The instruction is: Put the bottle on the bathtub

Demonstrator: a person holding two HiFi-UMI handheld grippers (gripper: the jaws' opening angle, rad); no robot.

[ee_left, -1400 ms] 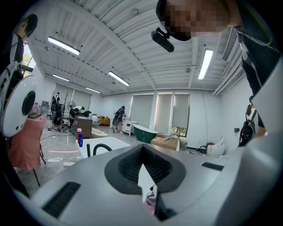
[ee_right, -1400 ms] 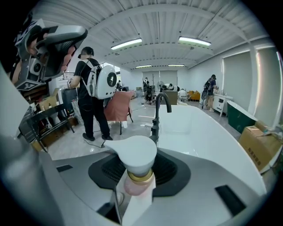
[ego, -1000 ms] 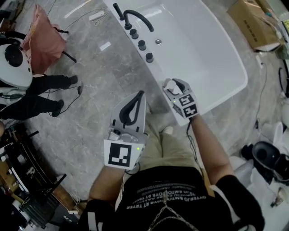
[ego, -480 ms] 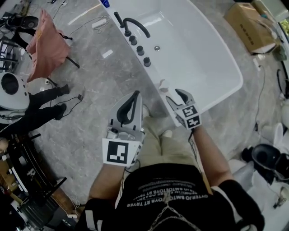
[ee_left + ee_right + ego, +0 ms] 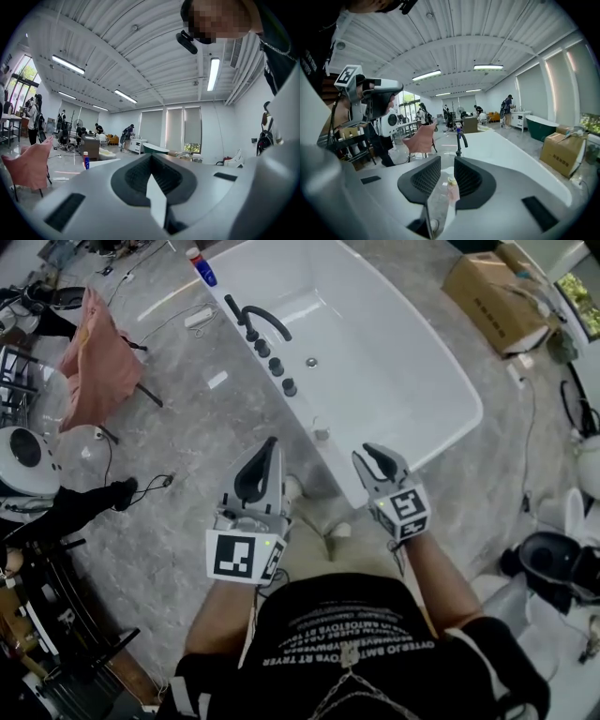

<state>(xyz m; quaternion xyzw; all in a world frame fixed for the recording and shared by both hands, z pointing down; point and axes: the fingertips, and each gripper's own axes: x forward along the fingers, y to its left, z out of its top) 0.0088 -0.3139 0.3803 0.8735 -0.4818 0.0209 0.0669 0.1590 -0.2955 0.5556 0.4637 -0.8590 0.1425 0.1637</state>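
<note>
The small bottle (image 5: 322,434) stood upright on the rim of the bathtub (image 5: 398,343), near our right gripper (image 5: 368,457), whose 2 jaws stood slightly apart, holding nothing. Our left gripper (image 5: 265,450) had its jaws closed and empty. We judged the bottle light, slick and easily tipped, so best gripped mid-body.

Bathtub (image 5: 403,352) basin open, wide clearance. Left rim crowded: faucet (image 5: 251,317), three knobs (image 5: 275,365) in a row, small bottle (image 5: 322,434) by near corner. Blue bottle (image 5: 202,266) on far-left corner. Cardboard box (image 5: 494,287) beyond right edge.
</note>
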